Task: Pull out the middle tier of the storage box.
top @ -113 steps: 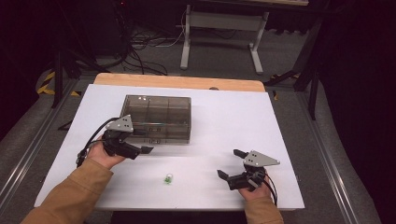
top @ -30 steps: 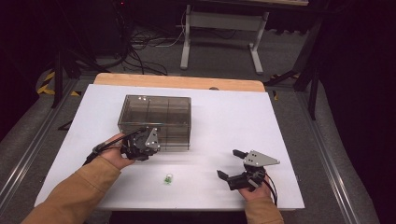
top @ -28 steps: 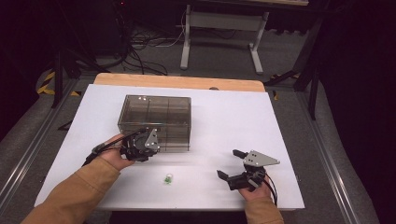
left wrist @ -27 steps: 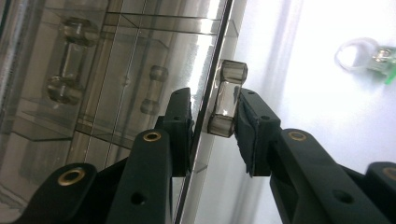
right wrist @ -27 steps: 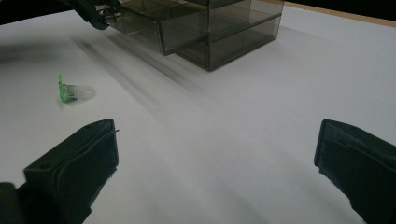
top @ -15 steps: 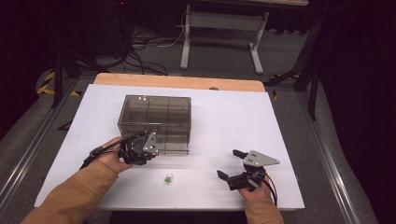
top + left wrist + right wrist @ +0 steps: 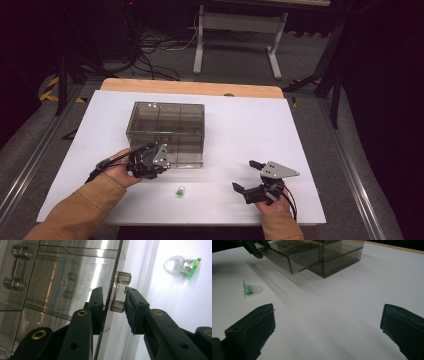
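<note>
A smoky clear drawer box (image 7: 167, 125) stands at mid-table. Its lower left drawer (image 7: 287, 258) is pulled out a little. My left gripper (image 7: 150, 162) is at that drawer's front. In the left gripper view the left gripper (image 7: 113, 300) is shut on the clear drawer handle (image 7: 121, 291), one jaw behind the front panel and the other on the handle. A small clear ring with a green tag (image 7: 180, 191) lies on the table in front of the box, also seen as the ring (image 7: 182, 263) and the ring (image 7: 250, 289). My right gripper (image 7: 244, 175) rests near the front right, open and holding nothing (image 7: 327, 327).
The white tabletop (image 7: 250, 130) has a wooden strip along its far edge. Another drawer handle (image 7: 16, 267) shows through the box wall. Cables and a metal stand lie on the floor beyond the table. A forearm in a tan sleeve (image 7: 85, 205) comes in from the front left.
Since the earliest frame my left gripper has moved right from the box's left corner to the drawer front. Over the last second nothing has visibly moved.
</note>
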A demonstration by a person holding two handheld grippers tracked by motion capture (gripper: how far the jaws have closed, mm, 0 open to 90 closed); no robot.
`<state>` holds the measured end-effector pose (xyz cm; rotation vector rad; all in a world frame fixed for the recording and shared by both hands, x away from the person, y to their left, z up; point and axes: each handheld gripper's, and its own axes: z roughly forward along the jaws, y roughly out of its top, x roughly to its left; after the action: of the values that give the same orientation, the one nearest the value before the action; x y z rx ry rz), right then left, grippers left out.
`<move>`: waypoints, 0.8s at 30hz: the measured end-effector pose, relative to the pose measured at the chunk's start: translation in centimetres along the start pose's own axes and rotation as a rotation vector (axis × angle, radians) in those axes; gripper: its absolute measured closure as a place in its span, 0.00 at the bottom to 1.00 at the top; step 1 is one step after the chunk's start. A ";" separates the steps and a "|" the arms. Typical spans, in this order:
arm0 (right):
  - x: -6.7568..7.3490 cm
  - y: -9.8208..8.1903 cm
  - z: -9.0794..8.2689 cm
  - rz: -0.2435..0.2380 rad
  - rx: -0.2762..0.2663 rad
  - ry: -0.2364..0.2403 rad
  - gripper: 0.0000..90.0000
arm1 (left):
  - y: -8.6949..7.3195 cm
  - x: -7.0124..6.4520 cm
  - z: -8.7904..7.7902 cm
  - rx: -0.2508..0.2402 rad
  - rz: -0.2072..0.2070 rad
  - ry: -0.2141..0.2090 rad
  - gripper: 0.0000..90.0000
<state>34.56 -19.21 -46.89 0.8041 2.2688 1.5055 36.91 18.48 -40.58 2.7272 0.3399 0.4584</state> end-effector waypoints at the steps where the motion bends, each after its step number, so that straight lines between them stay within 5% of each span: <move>1: 0.0 0.0 0.0 0.000 0.000 0.000 0.00 | 0.0 0.0 0.0 0.001 0.001 -0.002 0.77; 14: 0.0 0.0 0.0 -0.003 0.001 -0.001 0.00 | -0.4 -0.1 0.2 0.001 -0.005 -0.021 0.73; 24: 0.0 0.0 0.1 -0.004 0.002 0.000 0.00 | -0.5 0.2 -1.0 -0.083 -0.056 -0.059 0.53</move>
<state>34.61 -19.19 -46.91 0.8006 2.2711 1.5012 36.62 19.30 -39.88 2.6380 0.3720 0.3685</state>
